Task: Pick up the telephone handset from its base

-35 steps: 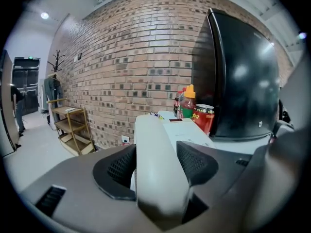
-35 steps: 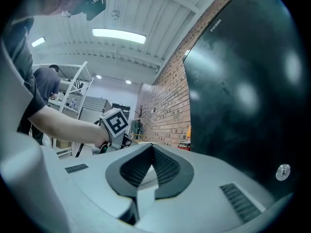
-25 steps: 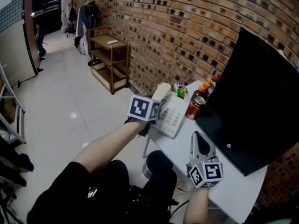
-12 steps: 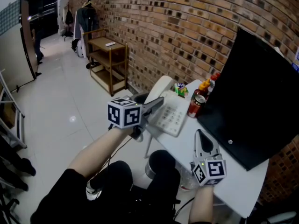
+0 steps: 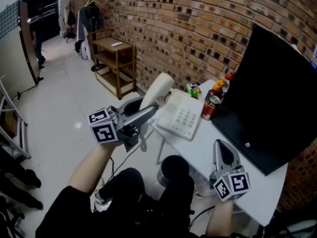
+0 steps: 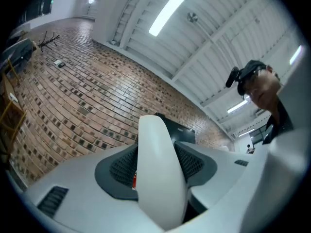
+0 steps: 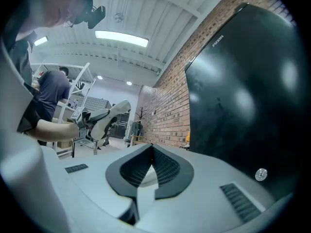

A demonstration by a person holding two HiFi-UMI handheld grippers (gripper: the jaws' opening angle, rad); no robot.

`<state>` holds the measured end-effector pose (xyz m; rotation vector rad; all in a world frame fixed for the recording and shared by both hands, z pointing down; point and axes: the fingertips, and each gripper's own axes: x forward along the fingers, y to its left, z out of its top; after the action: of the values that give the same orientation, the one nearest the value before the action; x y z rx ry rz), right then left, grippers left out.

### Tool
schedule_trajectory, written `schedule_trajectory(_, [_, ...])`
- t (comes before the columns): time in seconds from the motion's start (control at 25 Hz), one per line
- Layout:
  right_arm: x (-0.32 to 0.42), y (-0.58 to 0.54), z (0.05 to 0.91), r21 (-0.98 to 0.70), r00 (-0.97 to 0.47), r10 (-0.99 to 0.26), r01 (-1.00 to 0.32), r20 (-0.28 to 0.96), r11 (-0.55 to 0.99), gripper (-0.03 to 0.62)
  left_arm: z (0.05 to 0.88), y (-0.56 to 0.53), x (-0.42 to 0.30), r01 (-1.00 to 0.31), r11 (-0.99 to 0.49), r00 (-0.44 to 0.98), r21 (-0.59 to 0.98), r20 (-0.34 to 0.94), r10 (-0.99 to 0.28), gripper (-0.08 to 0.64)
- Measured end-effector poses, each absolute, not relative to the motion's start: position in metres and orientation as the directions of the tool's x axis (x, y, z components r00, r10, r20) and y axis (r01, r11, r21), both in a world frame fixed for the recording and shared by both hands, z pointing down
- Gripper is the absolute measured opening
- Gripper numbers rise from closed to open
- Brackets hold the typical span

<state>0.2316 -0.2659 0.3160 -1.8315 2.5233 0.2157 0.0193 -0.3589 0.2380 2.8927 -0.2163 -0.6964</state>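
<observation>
The left gripper [image 5: 147, 111] is closed on the white plastic telephone handset [image 6: 160, 178]. The left gripper view shows the handset filling the gap between the jaws, which stand wide around it with both dark ribbed pads pressed to its sides. In the head view the handset is in the air, clear of the white push-button telephone base [image 5: 181, 117]. It is out past the left edge of the white table [image 5: 205, 148], over open floor, tilted with its upper end towards the red brick wall [image 5: 198, 29].

The base lies along the table's left edge, towards the far end. Beyond it, near the wall, stand a red drinks can [image 5: 210, 107], an orange-capped sauce bottle [image 5: 217, 93] and a small green packet [image 5: 193, 89], grouped between the base and the large black flat panel [image 5: 270, 98]. The panel takes up the right side of the table, leaving a strip of bare top.

The right gripper [image 7: 151, 152] is over the near end of that strip, near the panel's lower edge, its jaws together with nothing between them.

Left of the table the pale tiled floor [image 5: 64, 108] lies open. A wooden two-tier shelf unit [image 5: 116, 58] stands against the wall, well apart from the handset.
</observation>
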Motion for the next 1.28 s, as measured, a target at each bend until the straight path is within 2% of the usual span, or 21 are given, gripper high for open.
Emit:
schedule_trajectory(0.2, [0.240,-0.252,0.320,0.105,-0.302,-0.949,-0.951,-0.088,0.292,0.009,0.244,-0.343,-0.009,-0.026,-0.982,0.862,0.185,-0.494,-0.116,0.233])
schedule_trajectory(0.44, [0.247,-0.240,0.328,0.047,-0.309,-0.946,-0.951,-0.095,0.305,0.009,0.253,-0.335,-0.038,0.049,-0.968,0.806,0.246,-0.582,-0.107,0.233])
schedule_trajectory(0.8, [0.245,-0.244,0.318,0.007,-0.344,-0.929,-0.938,-0.136,0.346,0.009,0.241,-0.333,-0.054,0.068,-0.972,0.764,0.224,-0.639,-0.094,0.233])
schedule_trajectory(1.28, [0.246,-0.242,0.321,-0.002,-0.347,-0.928,-0.937,-0.134,0.350,0.011,0.242,-0.334,-0.053,0.044,-0.977,0.784,0.209,-0.613,-0.096,0.233])
